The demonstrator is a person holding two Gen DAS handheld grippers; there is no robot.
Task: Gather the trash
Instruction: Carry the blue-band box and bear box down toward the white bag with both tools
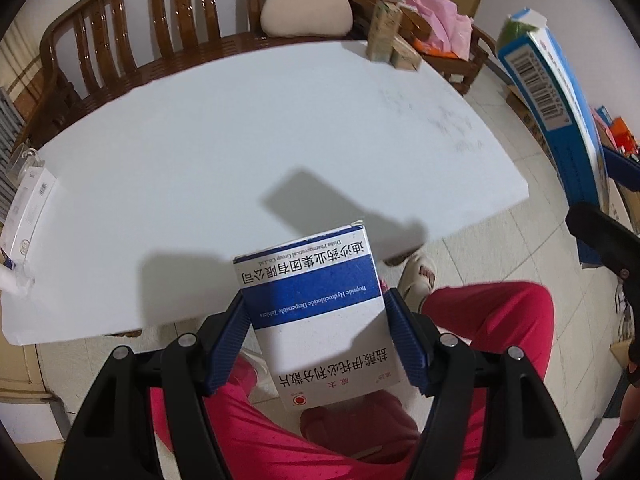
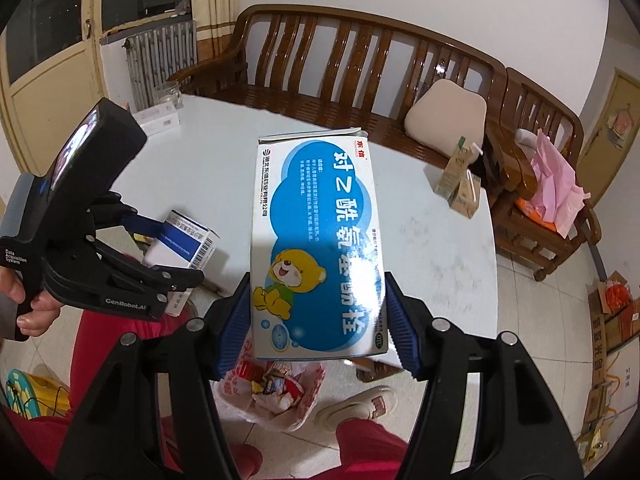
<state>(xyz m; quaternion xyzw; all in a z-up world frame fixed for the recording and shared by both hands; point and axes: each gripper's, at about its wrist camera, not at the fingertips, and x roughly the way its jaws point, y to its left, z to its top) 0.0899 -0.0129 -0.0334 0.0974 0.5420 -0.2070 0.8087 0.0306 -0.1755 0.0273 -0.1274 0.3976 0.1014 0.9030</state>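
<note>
While both claws grip boxes, white table (image 1: 240, 132) w/ bench (image 2: 360, 60) behind.

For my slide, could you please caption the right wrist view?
Right gripper holds a blue bear-print medicine box above a trash bag; left gripper grips a second box.

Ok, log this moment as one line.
left gripper: shut on white-blue box | right gripper: shut on bear box | trash bag: below
</note>
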